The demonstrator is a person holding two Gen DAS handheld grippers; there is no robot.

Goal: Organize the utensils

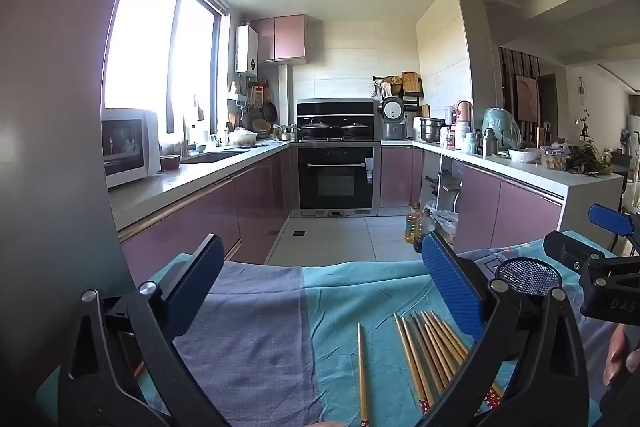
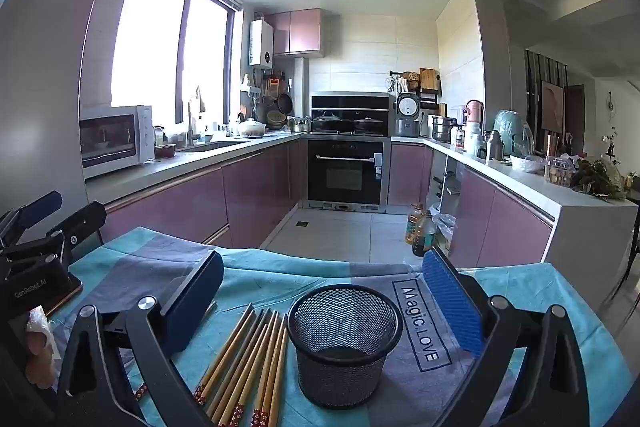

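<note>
A: Here, both of your tools hang over the cloth-covered table (image 2: pixel 360 279). How do they stand?

B: Your left hand-held gripper (image 1: pixel 320 291) has its jaws spread wide, with nothing between them. Your right hand-held gripper (image 2: pixel 324 301) is equally wide and equally empty; neither presses on anything.

A: Where do the utensils lie?

B: The bundle of chopsticks (image 2: pixel 248 359) lies flat on the table, just left of the black mesh cup (image 2: pixel 344 347), which stands upright and looks empty. One single chopstick (image 1: pixel 362 375) lies apart, to the left of the bundle in the left wrist view.

A: Which way does their long axis run?

B: Roughly along your line of reach: patterned ends towards you, plain ends away and fanned a little. Jaws that open sideways would therefore close across the shafts.

A: Which hand is nearer?

B: Judging by the views, the bundle sits under your right gripper's left finger and under your left gripper's right finger, so it lies between the two. The cup is centred before your right; the stray stick is before your left.
</note>
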